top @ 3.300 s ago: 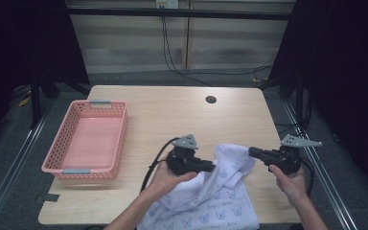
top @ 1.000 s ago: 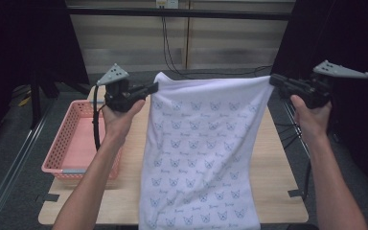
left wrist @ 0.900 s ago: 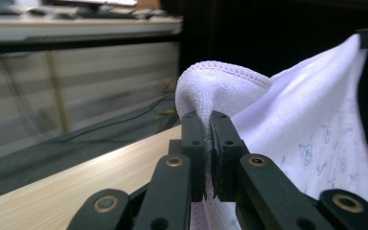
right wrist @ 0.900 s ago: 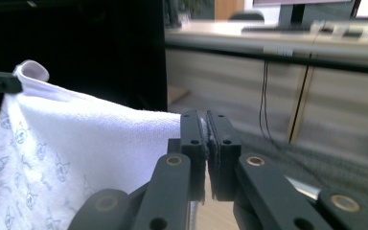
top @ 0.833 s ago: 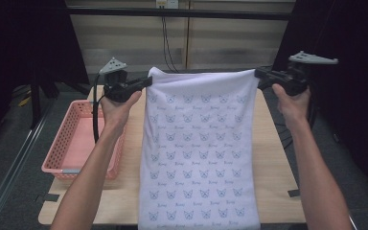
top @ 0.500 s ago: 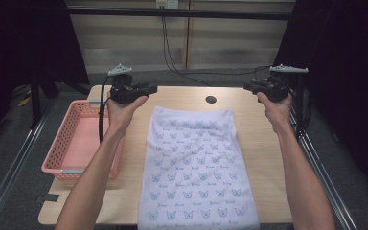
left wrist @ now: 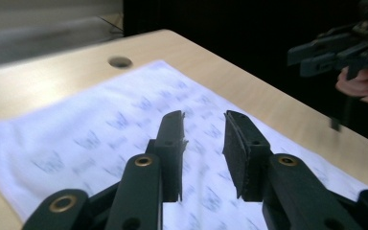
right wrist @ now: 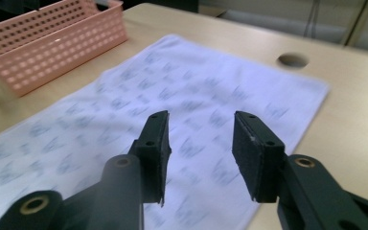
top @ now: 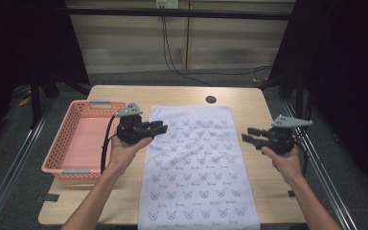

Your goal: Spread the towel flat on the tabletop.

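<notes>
A white cloth with a small blue print lies spread flat down the middle of the wooden table, its near end hanging over the front edge. My left gripper hovers open over the cloth's left edge, nothing between its jaws. My right gripper is held open just right of the cloth, also empty. In the left gripper view the cloth lies under the open jaws and the right gripper shows farther off. The right gripper view looks across the cloth between its parted jaws.
A pink perforated basket stands empty at the table's left side, also in the right gripper view. A round cable hole sits near the far edge, just beyond the cloth. Bare wood runs along the right of the cloth.
The cloth was held up stretched by its top corners, then swung down flat on the table. Both grippers have let go and drawn back toward me, lower and open.
</notes>
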The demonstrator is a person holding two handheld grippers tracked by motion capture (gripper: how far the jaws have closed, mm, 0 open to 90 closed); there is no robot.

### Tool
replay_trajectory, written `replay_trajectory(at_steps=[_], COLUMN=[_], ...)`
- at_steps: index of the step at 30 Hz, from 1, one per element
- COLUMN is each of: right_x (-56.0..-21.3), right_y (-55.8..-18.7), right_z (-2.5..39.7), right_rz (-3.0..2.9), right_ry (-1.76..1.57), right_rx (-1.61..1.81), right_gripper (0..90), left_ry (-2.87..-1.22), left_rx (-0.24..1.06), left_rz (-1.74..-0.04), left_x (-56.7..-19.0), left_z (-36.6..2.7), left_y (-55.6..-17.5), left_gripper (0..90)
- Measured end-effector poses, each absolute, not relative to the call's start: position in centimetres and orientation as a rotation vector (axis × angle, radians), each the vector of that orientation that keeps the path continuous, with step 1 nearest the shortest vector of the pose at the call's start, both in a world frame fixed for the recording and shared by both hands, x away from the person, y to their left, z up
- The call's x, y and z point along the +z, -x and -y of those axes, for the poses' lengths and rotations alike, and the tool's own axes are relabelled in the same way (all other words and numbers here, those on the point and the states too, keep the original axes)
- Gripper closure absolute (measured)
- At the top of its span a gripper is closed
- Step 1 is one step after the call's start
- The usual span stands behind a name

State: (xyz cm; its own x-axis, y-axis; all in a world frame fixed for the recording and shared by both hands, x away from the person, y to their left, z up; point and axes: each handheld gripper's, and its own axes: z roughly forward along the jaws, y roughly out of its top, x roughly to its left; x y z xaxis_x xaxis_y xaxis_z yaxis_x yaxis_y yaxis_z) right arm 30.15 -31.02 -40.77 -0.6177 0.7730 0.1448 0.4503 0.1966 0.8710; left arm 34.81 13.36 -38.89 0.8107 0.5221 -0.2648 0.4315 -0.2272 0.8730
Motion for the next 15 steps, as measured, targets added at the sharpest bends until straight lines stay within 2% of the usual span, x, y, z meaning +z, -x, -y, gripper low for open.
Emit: replay_trajectory(at_steps=[3,6,10,11,15], right_x=[-42.8,-45.2,-47.9,-48.2,-49.0], right_y=[-28.3,-27.0,-25.6,-25.3,-26.1], right_z=[30.9,30.6,30.2,30.0,30.0], right_rz=[-2.199,-2.244,-2.316,-2.355,-2.405], right_ry=[-1.181,-1.225,-1.322,-1.321,-1.315], right_rx=[1.438,1.378,1.283,1.243,1.227], right_gripper=[62.3,61.6,54.5,52.4,49.3], left_ry=[-1.928,-1.991,-2.070,-2.082,-2.102], left_rx=[0.067,0.020,-0.010,-0.012,-0.017], left_rz=[-0.710,-0.727,-0.767,-0.772,-0.783], left_x=[-40.7,-43.4,-46.7,-47.0,-47.9], left_z=[-13.2,-13.3,-14.2,-14.4,-15.0], left_y=[-33.0,-31.3,-30.0,-30.0,-30.0], left_gripper=[70.9,69.0,61.7,58.6,55.6])
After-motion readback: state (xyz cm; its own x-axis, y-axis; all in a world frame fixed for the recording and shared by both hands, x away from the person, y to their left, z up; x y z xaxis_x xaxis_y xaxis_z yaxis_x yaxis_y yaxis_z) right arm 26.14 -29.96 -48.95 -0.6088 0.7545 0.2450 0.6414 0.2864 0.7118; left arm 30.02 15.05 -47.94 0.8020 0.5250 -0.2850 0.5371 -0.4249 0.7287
